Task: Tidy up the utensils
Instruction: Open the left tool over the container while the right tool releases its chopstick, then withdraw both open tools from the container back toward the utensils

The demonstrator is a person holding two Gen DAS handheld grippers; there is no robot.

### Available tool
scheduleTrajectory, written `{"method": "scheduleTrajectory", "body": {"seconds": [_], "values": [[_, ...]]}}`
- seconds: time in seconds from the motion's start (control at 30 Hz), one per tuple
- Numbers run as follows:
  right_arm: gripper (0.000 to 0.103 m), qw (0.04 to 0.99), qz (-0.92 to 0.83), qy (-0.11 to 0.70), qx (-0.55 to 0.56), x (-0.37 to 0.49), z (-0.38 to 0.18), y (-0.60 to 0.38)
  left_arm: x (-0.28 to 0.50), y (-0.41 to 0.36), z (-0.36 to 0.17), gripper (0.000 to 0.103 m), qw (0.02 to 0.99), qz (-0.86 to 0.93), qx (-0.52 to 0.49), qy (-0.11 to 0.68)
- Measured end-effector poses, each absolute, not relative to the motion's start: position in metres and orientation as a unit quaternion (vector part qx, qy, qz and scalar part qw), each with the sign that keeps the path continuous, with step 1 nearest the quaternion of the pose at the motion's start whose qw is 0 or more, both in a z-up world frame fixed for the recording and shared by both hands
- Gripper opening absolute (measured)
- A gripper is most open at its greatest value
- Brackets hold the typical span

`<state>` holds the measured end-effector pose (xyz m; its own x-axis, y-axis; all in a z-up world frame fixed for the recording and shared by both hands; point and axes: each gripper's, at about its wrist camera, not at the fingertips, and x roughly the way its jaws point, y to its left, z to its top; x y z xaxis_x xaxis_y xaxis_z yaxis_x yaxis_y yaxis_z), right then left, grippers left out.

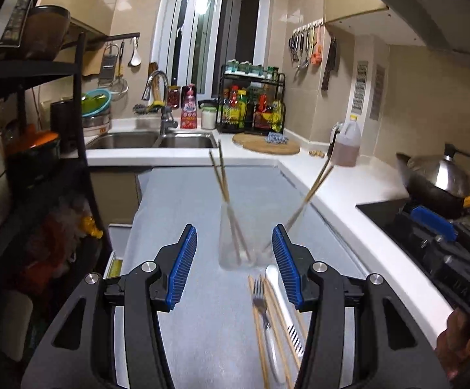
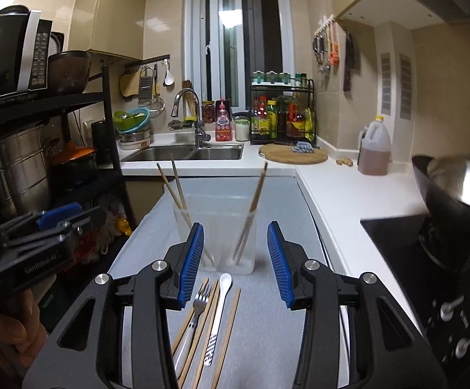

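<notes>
Two clear plastic cups stand side by side on a grey mat (image 2: 267, 324). The left cup (image 2: 183, 223) holds two wooden chopsticks (image 2: 175, 188), and the right cup (image 2: 244, 253) holds another pair (image 2: 256, 194). In front of the cups lie a fork (image 2: 199, 304), a white spoon (image 2: 223, 295) and several loose chopsticks (image 2: 230, 324). My right gripper (image 2: 235, 225) hovers open above these loose utensils, empty and short of the cups. My left gripper (image 1: 235, 230) is also open and empty, with a cup (image 1: 235, 246) just ahead and the fork (image 1: 259, 295) below right.
A double sink (image 2: 183, 154) and tap lie beyond the mat. At the right are a wok with a steel lid (image 2: 455, 188) on a black stove (image 2: 406, 259), an oil jug (image 2: 374, 152) and a round wooden board (image 2: 293, 157). A black rack (image 2: 108, 123) with pots stands at the left.
</notes>
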<state>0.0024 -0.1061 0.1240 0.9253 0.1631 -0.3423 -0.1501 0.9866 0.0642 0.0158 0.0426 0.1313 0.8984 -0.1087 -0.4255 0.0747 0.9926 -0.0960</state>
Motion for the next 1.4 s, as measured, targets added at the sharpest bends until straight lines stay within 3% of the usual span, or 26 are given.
{"method": "scheduleTrajectory", "body": {"seconds": [0.53, 0.87, 0.97, 1.03, 1.1, 1.4], "values": [[0.038, 0.965, 0.042, 0.258, 0.036, -0.032, 0.025, -0.122, -0.021, 0.040, 0.028, 0.048, 0.962, -0.021, -0.044, 0.269], [0.035, 0.950, 0.044, 0.305, 0.043, -0.024, -0.022, -0.123, -0.012, 0.048, -0.002, 0.038, 0.951, -0.010, -0.060, 0.304], [0.030, 0.946, 0.050, 0.316, 0.048, -0.020, -0.030, -0.121, -0.013, 0.046, -0.006, 0.032, 0.950, -0.014, -0.057, 0.308], [0.019, 0.944, 0.056, 0.323, 0.047, -0.018, -0.036, -0.119, -0.012, 0.045, -0.008, 0.028, 0.948, -0.019, -0.058, 0.313], [0.015, 0.939, 0.067, 0.334, 0.051, -0.014, -0.041, -0.116, -0.010, 0.044, -0.010, 0.023, 0.946, -0.024, -0.064, 0.318], [0.019, 0.923, 0.101, 0.367, 0.046, -0.005, -0.061, -0.097, -0.010, 0.025, -0.032, 0.022, 0.932, -0.069, -0.064, 0.351]]}}
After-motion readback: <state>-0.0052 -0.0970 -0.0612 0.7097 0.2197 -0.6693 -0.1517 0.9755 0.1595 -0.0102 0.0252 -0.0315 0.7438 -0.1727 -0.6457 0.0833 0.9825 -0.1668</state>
